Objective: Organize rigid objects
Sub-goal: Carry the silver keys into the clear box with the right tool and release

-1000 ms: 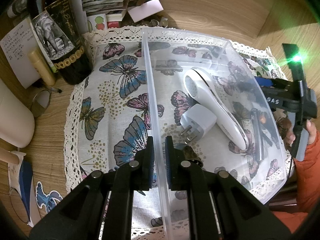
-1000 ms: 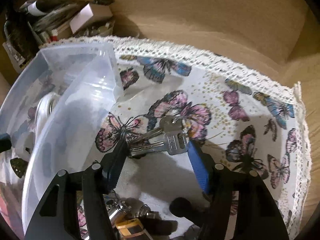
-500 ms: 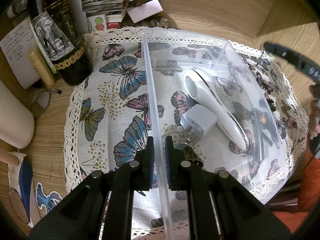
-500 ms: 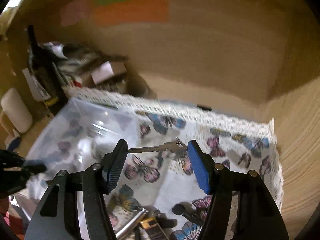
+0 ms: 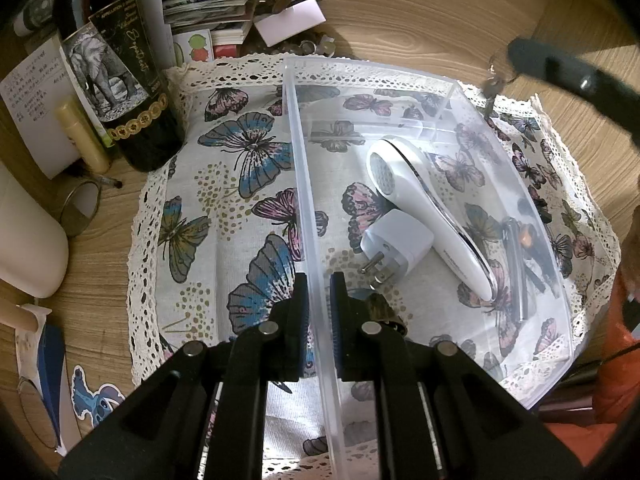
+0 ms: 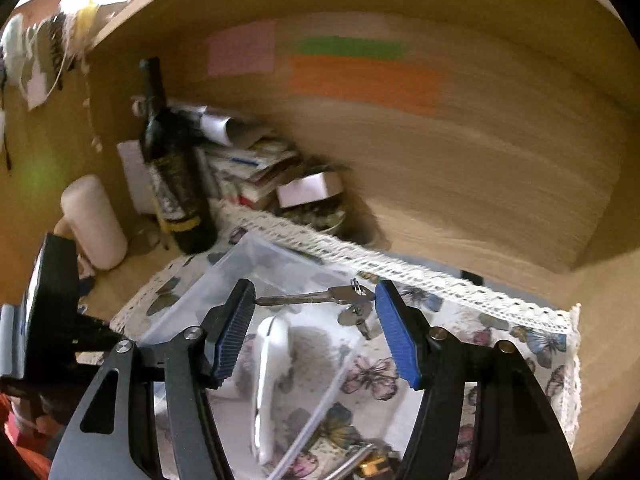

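Observation:
My left gripper (image 5: pixel 319 292) is shut on the left wall of a clear plastic bin (image 5: pixel 308 216) that stands on a butterfly cloth. Inside the bin lie a white handheld device (image 5: pixel 424 208), a white plug adapter (image 5: pixel 396 244) and a dark object by my fingers. My right gripper (image 6: pixel 314 322) is shut on a bunch of silver keys (image 6: pixel 320 300), held lengthwise between the blue pads above the bin (image 6: pixel 256 268). The keys (image 5: pixel 493 80) hang at the bin's far right corner in the left wrist view. The white device (image 6: pixel 270 372) lies below.
A dark wine bottle (image 5: pixel 116 64), papers and boxes (image 5: pixel 224 12) and a white roll (image 5: pixel 24 236) crowd the back left. A metal pen and an orange-tipped object (image 5: pixel 520 256) lie outside the bin's right wall. Wooden walls enclose the desk.
My right gripper has lifted the keys off the cloth and carried them left, over the bin. My left gripper has kept its hold on the bin wall.

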A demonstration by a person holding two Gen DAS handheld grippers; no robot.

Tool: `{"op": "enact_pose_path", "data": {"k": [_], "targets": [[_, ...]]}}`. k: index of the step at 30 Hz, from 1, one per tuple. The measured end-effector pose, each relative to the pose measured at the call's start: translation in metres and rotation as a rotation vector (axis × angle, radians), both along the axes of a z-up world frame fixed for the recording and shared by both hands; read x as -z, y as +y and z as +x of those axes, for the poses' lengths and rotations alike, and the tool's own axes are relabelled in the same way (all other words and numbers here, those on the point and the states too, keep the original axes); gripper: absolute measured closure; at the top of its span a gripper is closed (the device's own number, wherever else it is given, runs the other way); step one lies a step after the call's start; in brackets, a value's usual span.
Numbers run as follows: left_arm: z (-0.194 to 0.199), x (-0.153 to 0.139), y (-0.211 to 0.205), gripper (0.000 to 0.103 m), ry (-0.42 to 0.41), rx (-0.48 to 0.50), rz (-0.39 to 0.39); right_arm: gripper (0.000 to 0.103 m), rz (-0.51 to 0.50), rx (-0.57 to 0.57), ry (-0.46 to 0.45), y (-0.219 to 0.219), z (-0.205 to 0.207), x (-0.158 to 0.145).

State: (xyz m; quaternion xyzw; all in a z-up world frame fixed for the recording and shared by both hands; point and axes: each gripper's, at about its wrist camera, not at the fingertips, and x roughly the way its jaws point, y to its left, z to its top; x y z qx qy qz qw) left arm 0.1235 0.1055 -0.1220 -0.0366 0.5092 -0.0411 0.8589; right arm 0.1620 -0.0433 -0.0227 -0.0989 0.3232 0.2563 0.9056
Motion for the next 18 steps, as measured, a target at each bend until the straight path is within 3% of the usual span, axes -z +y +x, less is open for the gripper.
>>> {"op": "enact_pose_path", "data": {"k": [18], "targets": [[0.001,0.000,-0.001,0.093,0.001,0.000,0.001,0.044,-0.108,-0.047,0.195,0.020,0.017,0.069]]}}
